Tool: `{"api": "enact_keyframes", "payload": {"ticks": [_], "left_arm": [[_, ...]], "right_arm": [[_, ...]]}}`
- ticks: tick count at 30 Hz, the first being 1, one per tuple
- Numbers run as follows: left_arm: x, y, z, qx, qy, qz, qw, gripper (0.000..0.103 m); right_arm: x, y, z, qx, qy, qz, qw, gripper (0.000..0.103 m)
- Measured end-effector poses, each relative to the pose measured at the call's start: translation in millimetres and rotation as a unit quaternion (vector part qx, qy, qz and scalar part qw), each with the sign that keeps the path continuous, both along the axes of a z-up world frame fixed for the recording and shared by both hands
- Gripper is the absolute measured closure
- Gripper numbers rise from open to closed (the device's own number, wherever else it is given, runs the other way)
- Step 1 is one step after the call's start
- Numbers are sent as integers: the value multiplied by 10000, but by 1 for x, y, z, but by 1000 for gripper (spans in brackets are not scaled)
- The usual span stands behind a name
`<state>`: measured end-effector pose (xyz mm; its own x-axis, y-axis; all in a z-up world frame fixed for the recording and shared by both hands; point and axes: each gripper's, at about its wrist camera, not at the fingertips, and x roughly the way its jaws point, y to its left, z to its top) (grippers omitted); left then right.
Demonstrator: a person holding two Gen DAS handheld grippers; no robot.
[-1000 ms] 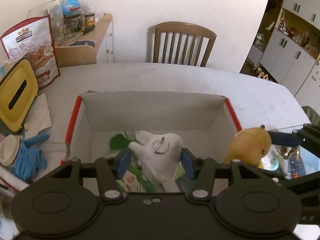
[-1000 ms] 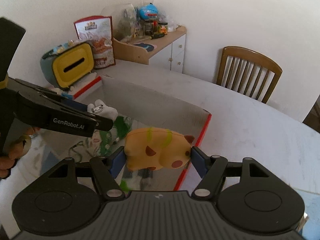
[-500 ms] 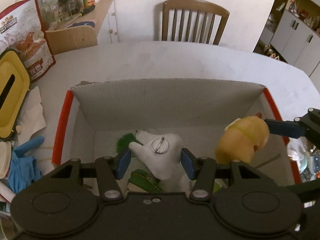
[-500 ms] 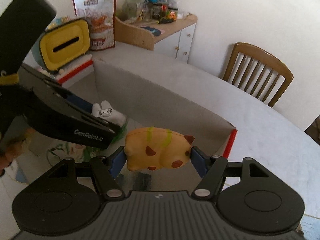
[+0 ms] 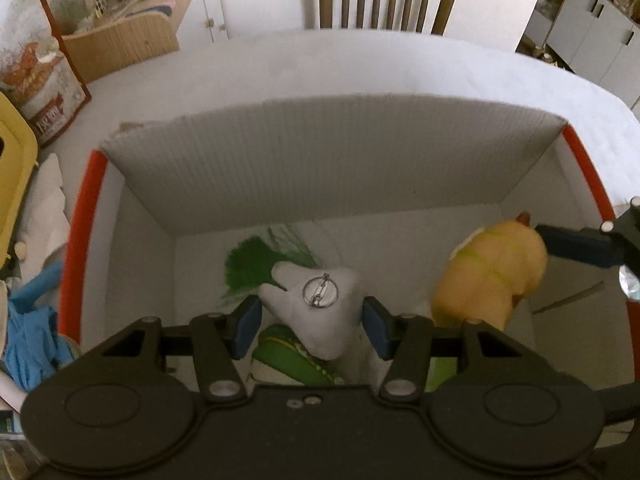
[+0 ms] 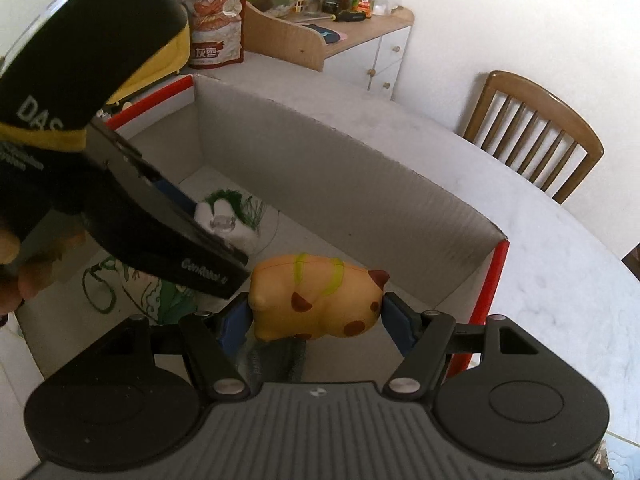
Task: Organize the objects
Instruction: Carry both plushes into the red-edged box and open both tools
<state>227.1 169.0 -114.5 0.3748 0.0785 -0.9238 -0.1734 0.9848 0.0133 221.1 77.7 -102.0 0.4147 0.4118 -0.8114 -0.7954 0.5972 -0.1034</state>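
The left tongs [image 5: 311,326] pinch a white plush tooth [image 5: 316,312] by its sides, its long axis running near to far, two stubby roots pointing far-left and a round metal pin clasp facing up. It hangs inside the open cardboard box [image 5: 332,164], above green-printed items whose shapes are hard to make out under the tongs. The right tongs [image 6: 316,320] pinch a yellow-orange cat toy [image 6: 316,300] end to end, its long axis lying left to right, the eared head toward the right; it has brown spots and pale green stripes across its back. It hangs over the box's right part, near the red-edged side wall [image 6: 490,280]. The box stands on the pale table [image 5: 360,68].
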Motion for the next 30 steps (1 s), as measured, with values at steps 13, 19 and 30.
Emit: {"api": "enact_keyframes", "payload": {"ticks": [13, 19, 30], "left_arm": [[-10, 7, 10, -92, -179, 201, 9996, 29], [-19, 4, 23, -48, -401, 238, 9989, 29], [-50, -21, 65, 26, -1008, 28, 9949, 29]], "right_arm": [[-7, -14, 12, 93, -133, -54, 9999, 28], [-12, -31, 31, 364, -170, -117, 9991, 28], [-28, -71, 69, 988, -153, -424, 9941, 28]]}}
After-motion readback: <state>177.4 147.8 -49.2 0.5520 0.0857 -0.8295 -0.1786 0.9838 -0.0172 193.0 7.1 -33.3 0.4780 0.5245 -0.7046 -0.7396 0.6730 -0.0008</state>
